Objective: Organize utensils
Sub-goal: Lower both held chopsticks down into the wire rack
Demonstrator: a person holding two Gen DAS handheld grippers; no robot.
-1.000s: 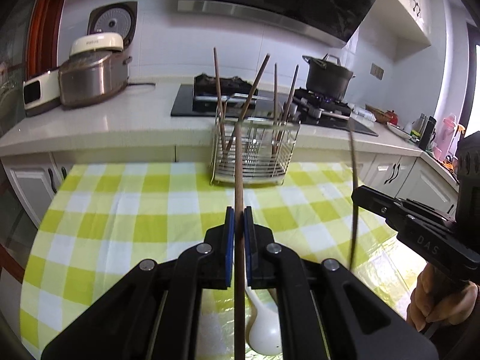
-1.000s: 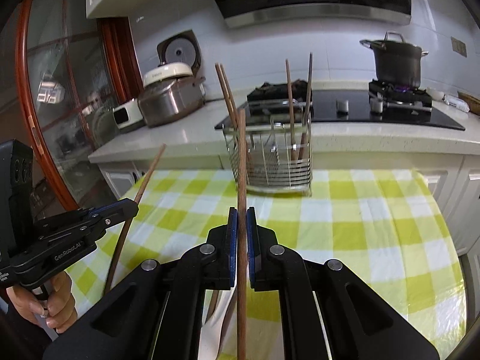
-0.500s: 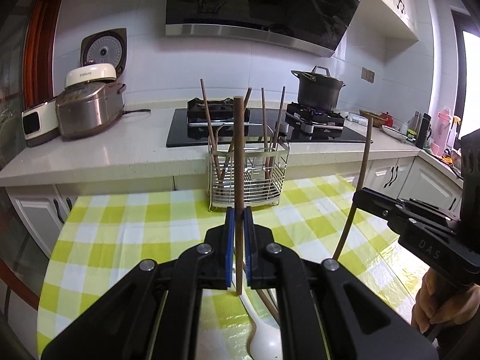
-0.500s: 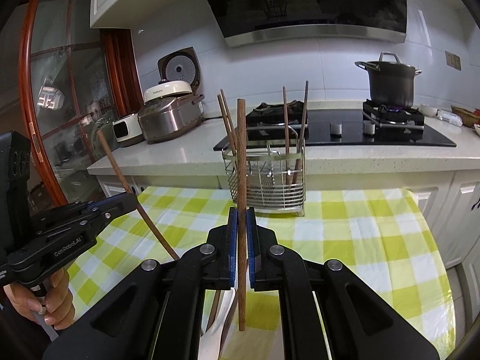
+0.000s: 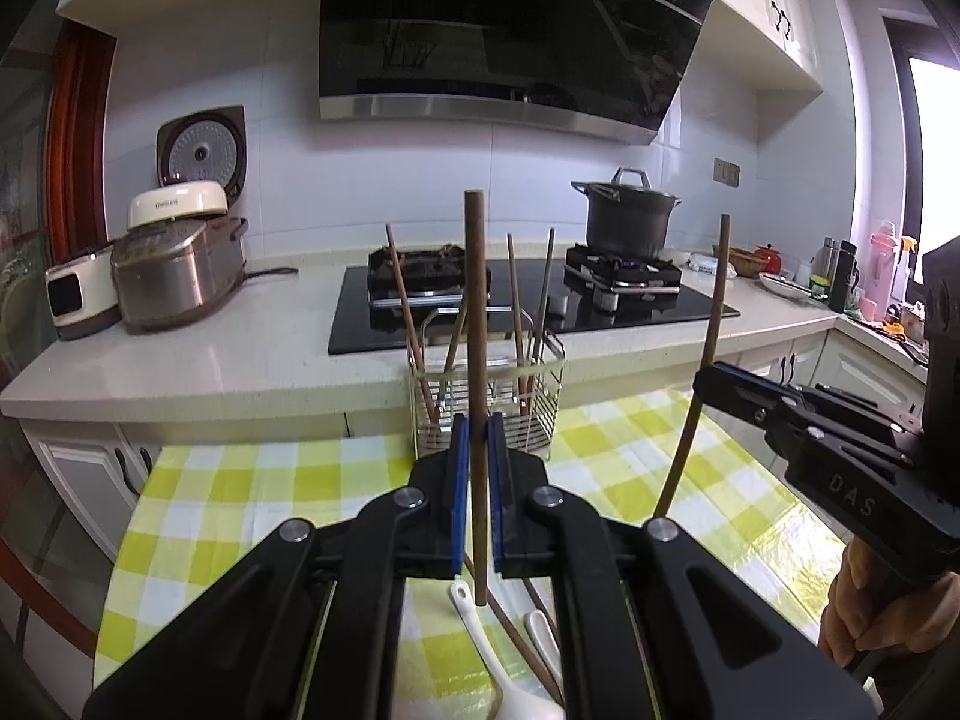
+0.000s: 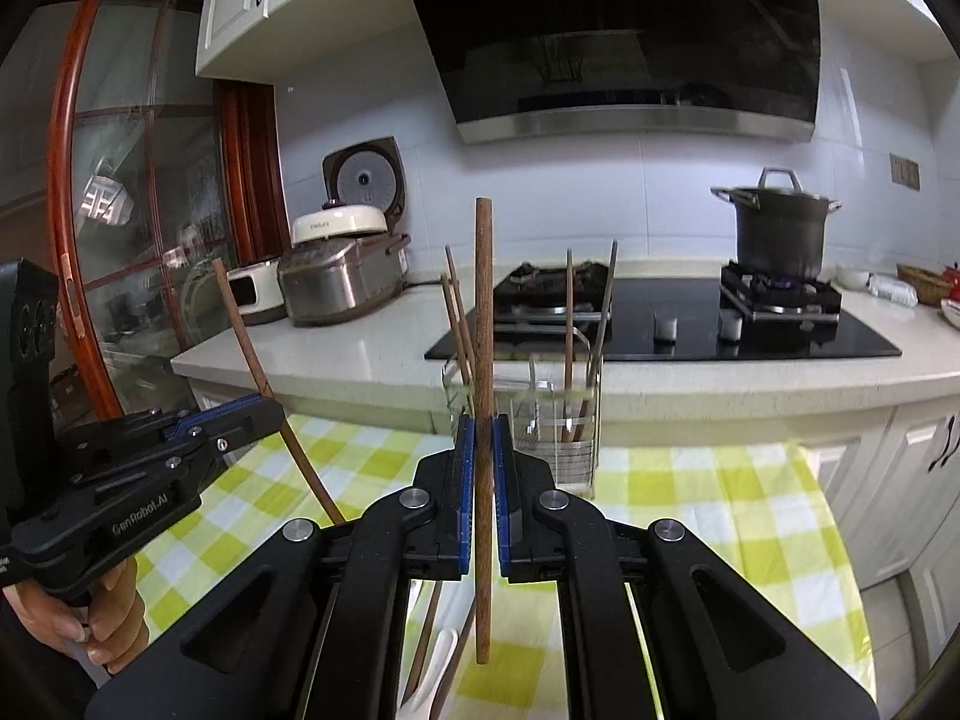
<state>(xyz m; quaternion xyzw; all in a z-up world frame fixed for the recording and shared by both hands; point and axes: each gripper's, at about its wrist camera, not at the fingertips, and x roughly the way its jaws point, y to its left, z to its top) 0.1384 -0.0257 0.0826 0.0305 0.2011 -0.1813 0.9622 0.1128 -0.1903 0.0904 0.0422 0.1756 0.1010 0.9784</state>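
My left gripper (image 5: 478, 441) is shut on a brown wooden chopstick (image 5: 477, 312), held upright above the checked table. My right gripper (image 6: 483, 441) is shut on another upright chopstick (image 6: 483, 324). Each gripper shows in the other's view: the right one (image 5: 708, 375) with its chopstick (image 5: 714, 312), the left one (image 6: 273, 411) with its tilted chopstick (image 6: 246, 336). A wire utensil rack (image 5: 486, 402) with several chopsticks stands at the table's far edge, beyond both grippers; it also shows in the right wrist view (image 6: 552, 420). White spoons (image 5: 498, 660) and a loose chopstick (image 5: 522, 642) lie on the table below.
The table has a yellow-green checked cloth (image 5: 252, 492). Behind it runs a white counter (image 5: 240, 348) with rice cookers (image 5: 174, 264), a black hob (image 5: 600, 300) and a dark pot (image 5: 627, 216). A range hood (image 5: 510, 42) hangs above. Bottles (image 5: 840, 276) stand at the far right.
Both grippers have risen and tilted up with their chopsticks; the lower ends are now clear of the table. The rack looks farther off and lower in both views.
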